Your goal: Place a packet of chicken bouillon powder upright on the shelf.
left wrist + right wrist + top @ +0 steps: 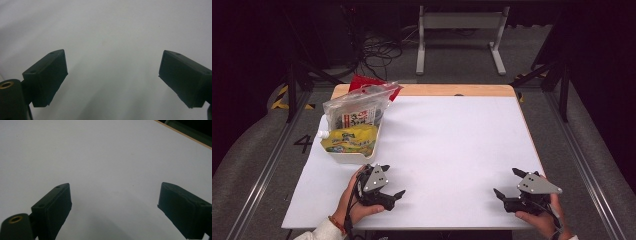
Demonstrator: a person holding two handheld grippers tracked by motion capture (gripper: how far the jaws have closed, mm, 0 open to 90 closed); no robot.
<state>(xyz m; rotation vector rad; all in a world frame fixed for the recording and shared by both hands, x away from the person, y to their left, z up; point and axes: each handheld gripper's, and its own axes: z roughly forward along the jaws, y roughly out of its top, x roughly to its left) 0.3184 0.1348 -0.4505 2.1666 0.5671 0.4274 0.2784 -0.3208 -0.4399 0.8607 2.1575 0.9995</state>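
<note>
Yellow pouch (349, 139) lies in the white tub (343, 158) at the left of the high view, a bit above the middle. A clear bag (357, 107) with a red and white label leans in the tub behind it, and something red (362, 81) peeks out at the back.

Both tools rest low on the white table (452, 150), near the bottom of the frame. The left gripper (388, 183) is just below and a little right of the tub, close but not touching. Its jaws are spread wide with nothing between them. The right gripper (506, 182) is far off at the lower right, also spread wide and holding nothing.

It looks like the very start, before any grab. I think the next move is for the left gripper to lift, turn up toward the tub and come down over the yellow pouch. The pouch looks soft and slippery, so the pinch should be gentle and well in from the edge.
</note>
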